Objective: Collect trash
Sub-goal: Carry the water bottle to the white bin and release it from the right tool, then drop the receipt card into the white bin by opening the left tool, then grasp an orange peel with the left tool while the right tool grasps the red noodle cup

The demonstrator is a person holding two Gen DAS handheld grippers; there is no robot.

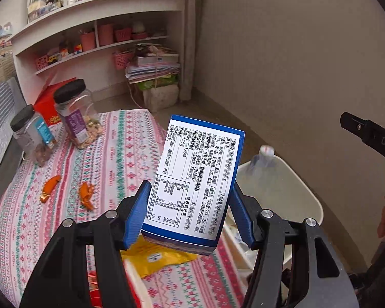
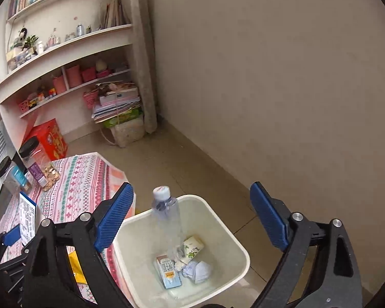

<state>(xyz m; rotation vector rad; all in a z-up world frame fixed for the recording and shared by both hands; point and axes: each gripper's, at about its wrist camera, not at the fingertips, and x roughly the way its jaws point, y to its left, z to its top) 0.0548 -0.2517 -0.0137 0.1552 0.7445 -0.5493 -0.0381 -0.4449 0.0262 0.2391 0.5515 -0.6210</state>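
Note:
My left gripper (image 1: 190,188) is shut on a blue-and-white printed box (image 1: 197,169), held upright above the table's right edge; the same box (image 2: 28,218) shows at the left of the right wrist view. My right gripper (image 2: 192,190) stands open over a white bin (image 2: 233,241). A clear plastic bottle (image 2: 166,220) with a white cap stands tilted inside the bin, free of both pads. The bin (image 1: 308,197) and the bottle (image 1: 263,159) also appear beside the table in the left wrist view. Two orange peels (image 1: 50,187) (image 1: 87,195) and a yellow wrapper (image 1: 161,256) lie on the patterned tablecloth (image 1: 120,148).
In the bin lie a small carton (image 2: 168,272), crumpled tissue (image 2: 197,270) and a tissue pack (image 2: 192,247). Two black-lidded snack jars (image 1: 77,118) (image 1: 33,136) stand at the table's far left, a red box (image 1: 48,102) behind them. Shelves line the back wall; a plain wall runs on the right.

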